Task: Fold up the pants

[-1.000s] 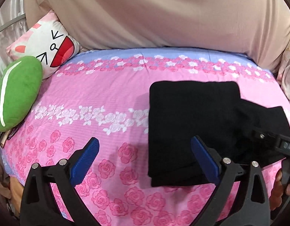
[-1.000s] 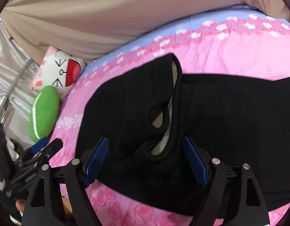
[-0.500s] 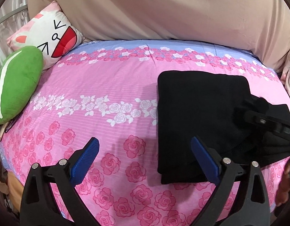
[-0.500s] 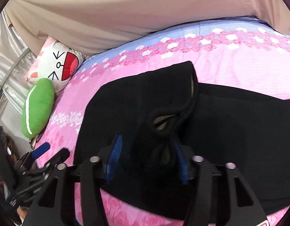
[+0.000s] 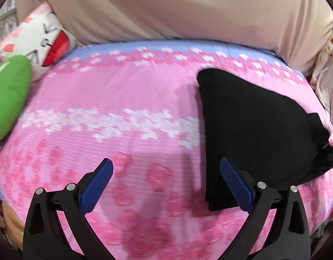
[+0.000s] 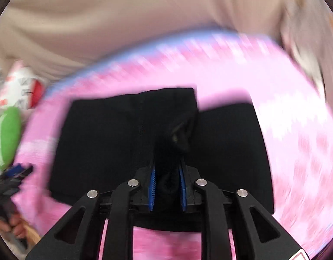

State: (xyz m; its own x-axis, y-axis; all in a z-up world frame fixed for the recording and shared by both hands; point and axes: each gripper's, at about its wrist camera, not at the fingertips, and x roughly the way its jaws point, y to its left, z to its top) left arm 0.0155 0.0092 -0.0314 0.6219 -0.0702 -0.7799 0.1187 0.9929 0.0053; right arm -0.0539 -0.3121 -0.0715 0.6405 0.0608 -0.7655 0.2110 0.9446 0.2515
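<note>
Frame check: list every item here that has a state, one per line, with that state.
black pants: partly folded on the bed, one bunched portion pinched and raised.
right hand-held gripper: shut on the pants fabric.
left hand-held gripper: open, empty, above the sheet beside the pants.
pink floral sheet: spread flat.

Left gripper (image 5: 166,186) agape; right gripper (image 6: 167,189) clamped.

Bed (image 5: 127,99) w/ pink rose-print sheet, blue strip at far edge; beige curtain (image 5: 166,6) behind; cushions at far-left corner.
</note>
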